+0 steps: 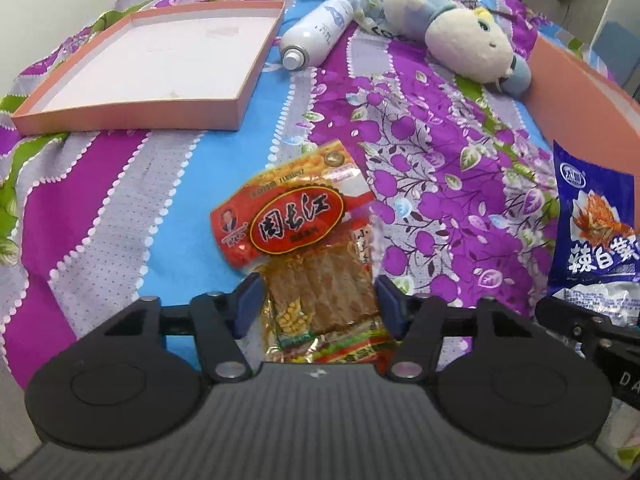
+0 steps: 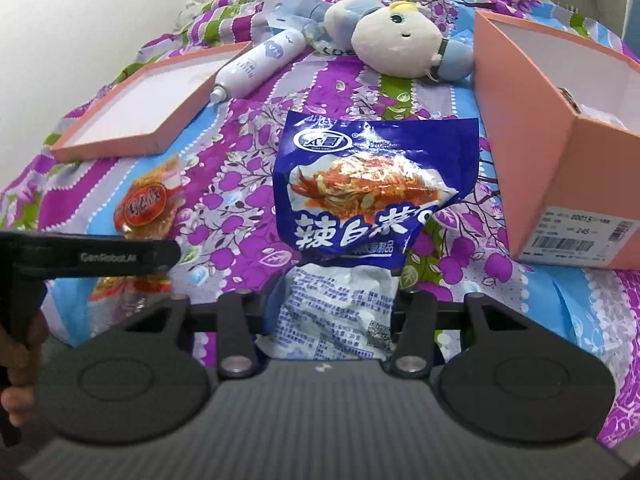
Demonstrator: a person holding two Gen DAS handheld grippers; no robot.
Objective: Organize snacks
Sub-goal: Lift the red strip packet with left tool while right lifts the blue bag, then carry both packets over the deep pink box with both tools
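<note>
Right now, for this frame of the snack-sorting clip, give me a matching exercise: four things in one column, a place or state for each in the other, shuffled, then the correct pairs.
Things:
1. red snack packet
2. blue snack bag
3. white spray bottle
4. shallow pink lid

Places or states:
A. lying on its side between the lid and the plush toy
B. between the right gripper fingers
C. open side up, nothing inside, on the bedspread
D. between the left gripper fingers

Pairs: 1-D, 2-B, 3-A, 4-C
</note>
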